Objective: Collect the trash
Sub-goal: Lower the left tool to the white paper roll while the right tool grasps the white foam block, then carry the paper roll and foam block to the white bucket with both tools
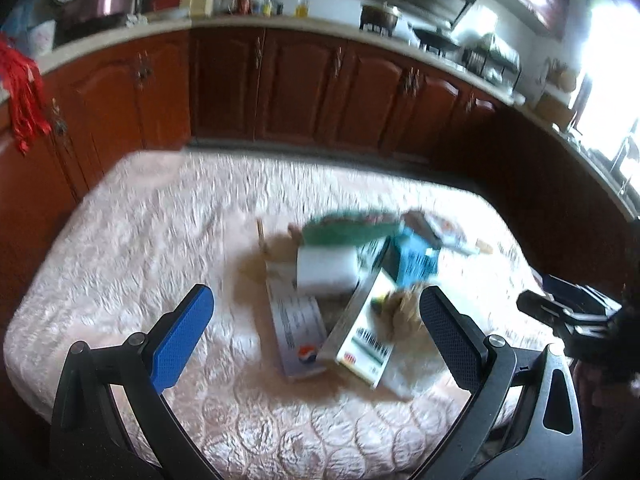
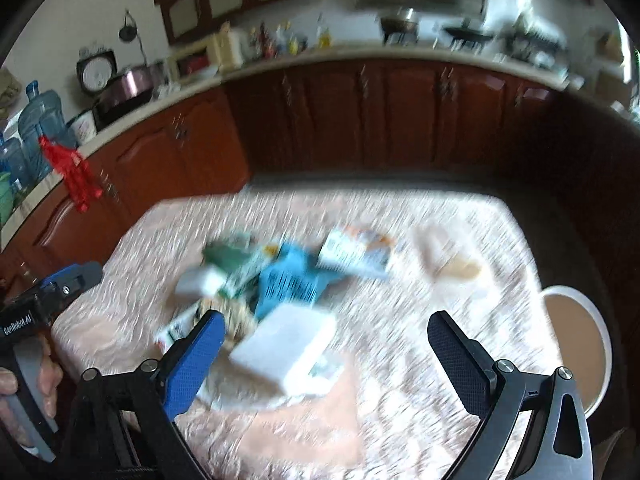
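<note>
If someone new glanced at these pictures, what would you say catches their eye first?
Probably the jumbled heap of trash in the middle of the pink quilted tablecloth: a green packet, a blue wrapper, white boxes. Next, both tongs, left and right, open and empty over the table's near edge. Behind, red-brown cabinets line the kitchen.

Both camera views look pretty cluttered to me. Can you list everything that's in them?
table: one, pale pink patterned cloth, centre
trash pile: one heap, white, blue and green boxes and wrappers, mid-table
stool: one, white rim with tan seat, right of table
cabinets: one row, red-brown, behind table
bottles: several, mixed colours, on counter
water jugs: a few, blue, far left
tassel: one, red, hanging from counter
left gripper: open, empty, above the trash
right gripper: open, empty
</note>
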Demonstrator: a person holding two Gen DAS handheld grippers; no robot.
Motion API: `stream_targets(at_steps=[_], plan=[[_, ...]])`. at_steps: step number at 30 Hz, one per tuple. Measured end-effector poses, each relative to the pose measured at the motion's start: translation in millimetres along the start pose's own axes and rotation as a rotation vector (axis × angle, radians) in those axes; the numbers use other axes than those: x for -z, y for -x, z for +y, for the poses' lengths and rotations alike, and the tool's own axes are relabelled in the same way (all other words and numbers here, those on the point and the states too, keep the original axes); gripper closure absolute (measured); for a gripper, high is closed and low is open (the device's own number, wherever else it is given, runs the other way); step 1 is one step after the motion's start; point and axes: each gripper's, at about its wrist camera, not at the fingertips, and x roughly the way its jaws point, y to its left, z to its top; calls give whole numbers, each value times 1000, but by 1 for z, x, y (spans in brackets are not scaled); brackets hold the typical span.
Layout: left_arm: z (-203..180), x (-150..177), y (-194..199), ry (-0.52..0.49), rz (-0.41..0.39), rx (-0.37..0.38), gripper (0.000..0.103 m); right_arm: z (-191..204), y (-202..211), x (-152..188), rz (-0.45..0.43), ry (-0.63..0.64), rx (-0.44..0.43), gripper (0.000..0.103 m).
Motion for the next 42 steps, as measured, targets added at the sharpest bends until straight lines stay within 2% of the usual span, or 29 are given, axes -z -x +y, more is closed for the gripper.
stream_targets(at_steps=[2, 9, 11, 12, 17, 23, 26, 30, 32, 33, 34, 35, 36, 37, 38, 42], plan=[[0, 3, -7, -1, 23, 5, 1, -4, -14, 3, 40, -17, -21, 11], [-2, -8, -17, -4, 46, -5, 1, -14, -41, 4, 133, -86, -123, 16], [1, -12, -22, 13, 54, -18, 1, -15, -52, 4, 172, -112, -151, 25], [4, -13, -24, 18, 55, -26, 1, -14, -57, 4, 187, -119, -162, 26], [13, -22, -39, 28, 84, -70, 1, -3, -69, 2, 216, -93, -173, 26], [13, -39, -77, 64, 185, -8, 1, -2, -82, 4, 260, -127, -190, 26], [8, -43, -96, 40, 225, -18, 1, -6, -81, 4, 276, -162, -223, 26], [1, -46, -119, 25, 269, -16, 1, 3, -81, 5, 293, -115, -215, 25], [-3, -45, -126, 4, 282, -20, 1, 9, -85, 5, 302, -103, -217, 21], [-5, -45, -130, -4, 289, -25, 8, 9, -87, 6, 305, -104, -218, 21], [-6, -43, -135, -11, 303, -22, 24, 10, -89, 6, 312, -103, -217, 21], [-5, -42, -138, -11, 316, -16, 34, 11, -92, 6, 319, -99, -213, 21], [-6, -40, -140, -7, 333, -6, 48, 12, -94, 6, 320, -92, -210, 21], [-3, -38, -143, 4, 347, 9, 50, 14, -94, 6, 316, -80, -208, 22], [-2, -38, -142, 7, 339, 15, 50, 15, -95, 6, 308, -64, -200, 32], [6, -36, -127, 19, 289, 15, 56, 10, -85, 4, 263, -80, -230, 36]])
